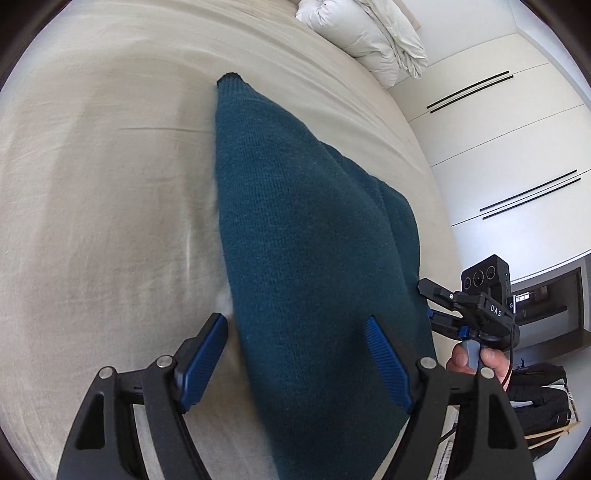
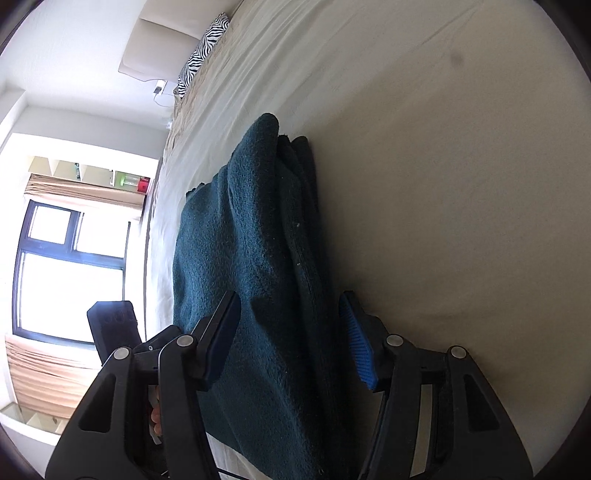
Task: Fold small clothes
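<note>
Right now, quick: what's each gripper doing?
Left gripper: open, fingers either side of the teal sweater, no grip.
Right gripper: open, straddling the sweater, no grip.

— What sort of place is this?
— A home bedroom: a wide bed with a beige sheet, white pillows at its far end, wardrobe doors, a curtained window.

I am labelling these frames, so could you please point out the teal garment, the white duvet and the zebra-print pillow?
teal garment (image 1: 303, 236): left wrist view, middle of the knit fabric.
white duvet (image 1: 369, 33): left wrist view, bunched folds at the bed's far end.
zebra-print pillow (image 2: 201, 55): right wrist view, middle of its striped side.
</note>
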`<state>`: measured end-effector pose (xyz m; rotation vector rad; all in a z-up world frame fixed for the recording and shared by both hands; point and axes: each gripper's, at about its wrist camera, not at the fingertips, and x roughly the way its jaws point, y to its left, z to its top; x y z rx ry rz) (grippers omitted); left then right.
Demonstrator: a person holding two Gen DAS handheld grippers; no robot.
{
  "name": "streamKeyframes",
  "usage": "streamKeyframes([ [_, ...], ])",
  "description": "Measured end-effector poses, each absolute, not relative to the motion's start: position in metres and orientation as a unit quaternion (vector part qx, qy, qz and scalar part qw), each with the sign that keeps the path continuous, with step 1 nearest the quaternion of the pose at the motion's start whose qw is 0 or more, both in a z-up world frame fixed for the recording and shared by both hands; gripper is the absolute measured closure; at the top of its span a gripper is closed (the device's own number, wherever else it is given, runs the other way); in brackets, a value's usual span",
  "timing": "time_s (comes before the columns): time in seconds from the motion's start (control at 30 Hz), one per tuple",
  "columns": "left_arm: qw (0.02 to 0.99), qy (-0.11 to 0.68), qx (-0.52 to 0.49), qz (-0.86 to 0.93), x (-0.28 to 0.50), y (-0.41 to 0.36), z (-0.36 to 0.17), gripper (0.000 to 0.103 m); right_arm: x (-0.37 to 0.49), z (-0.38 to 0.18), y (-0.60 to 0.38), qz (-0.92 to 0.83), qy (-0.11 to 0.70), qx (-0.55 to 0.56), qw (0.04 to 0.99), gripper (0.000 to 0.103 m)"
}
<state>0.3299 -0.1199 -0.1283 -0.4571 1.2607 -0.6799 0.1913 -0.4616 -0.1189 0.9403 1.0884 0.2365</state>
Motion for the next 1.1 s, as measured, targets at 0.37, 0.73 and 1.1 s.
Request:
streamKeyframes([
  [0.37,0.759,0.576,-0.116,-0.281,0.327,-0.153,-0.114,0.057,0.227,-0.102,-0.418,0.062,0.542,0.303,0.781,0.071],
  [0.73,0.812,0.51,-0.046,-0.278,0.262,-0.125,-0.035,0.061,0.176,-0.003,-0.323,0.031,0.496,0.136,0.857,0.082],
  [1.1,0.828,0.491,-0.028,-0.27,0.157,-0.019,0.006,0.06,0.089,0.057,-0.195,0.117,0.466,0.107,0.871,0.082],
])
